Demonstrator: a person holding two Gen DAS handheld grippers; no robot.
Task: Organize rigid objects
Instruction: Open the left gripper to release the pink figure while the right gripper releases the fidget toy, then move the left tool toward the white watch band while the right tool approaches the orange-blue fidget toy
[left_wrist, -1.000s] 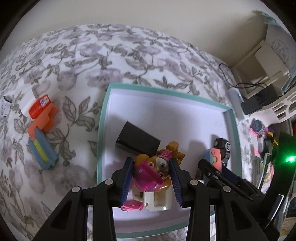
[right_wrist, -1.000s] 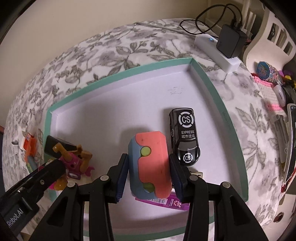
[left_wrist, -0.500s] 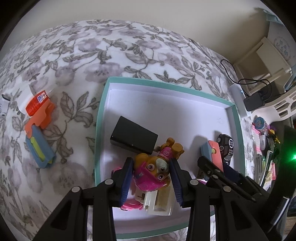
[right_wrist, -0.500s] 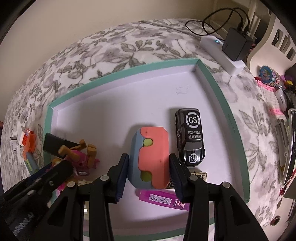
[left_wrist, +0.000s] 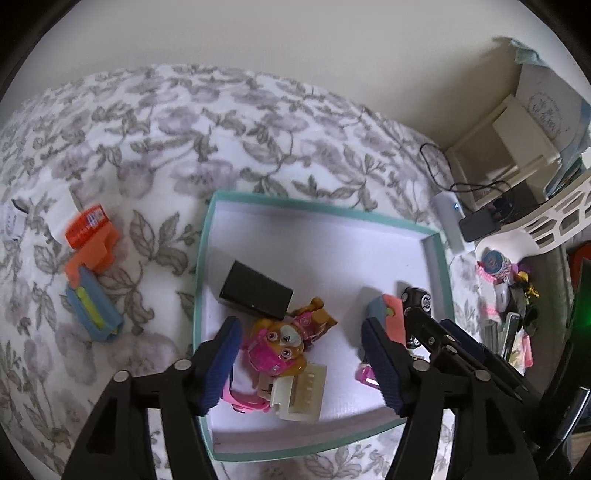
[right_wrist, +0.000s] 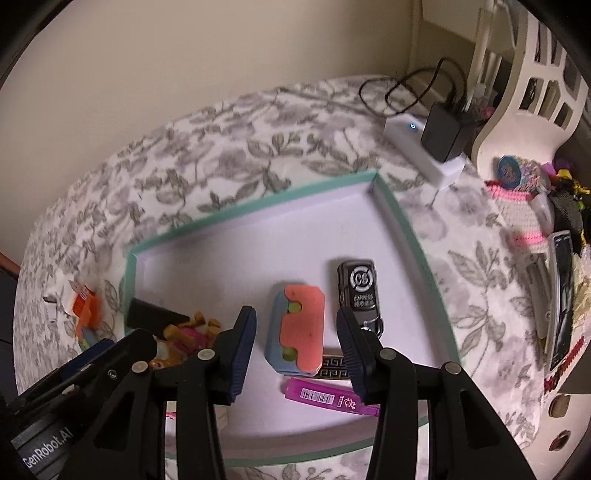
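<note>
A teal-rimmed white tray (left_wrist: 201, 295) (right_wrist: 236, 214) lies on the flowered cloth. In it are a pink-and-tan pup toy (left_wrist: 280, 343) (right_wrist: 188, 336), a black box (left_wrist: 255, 295), a white ribbed block (left_wrist: 299, 391), a blue-and-coral block (right_wrist: 297, 328) (left_wrist: 388, 317), a black toy car (right_wrist: 357, 291) and a magenta marker (right_wrist: 328, 397). My left gripper (left_wrist: 303, 363) is open, its fingers well apart on either side of the pup. My right gripper (right_wrist: 297, 352) is open around the blue-and-coral block without touching it.
Left of the tray, on the cloth, lie an orange-and-blue block (left_wrist: 92, 295) and an orange tube (left_wrist: 86, 225). A white power strip with a black adapter (right_wrist: 424, 151) sits behind the tray's far corner. A white chair back (right_wrist: 524, 92), pink knitwear and a phone (right_wrist: 561, 288) crowd the right side.
Both grippers went from shut to open and drew back. The pup toy and the blue-and-coral block now lie free in the tray.
</note>
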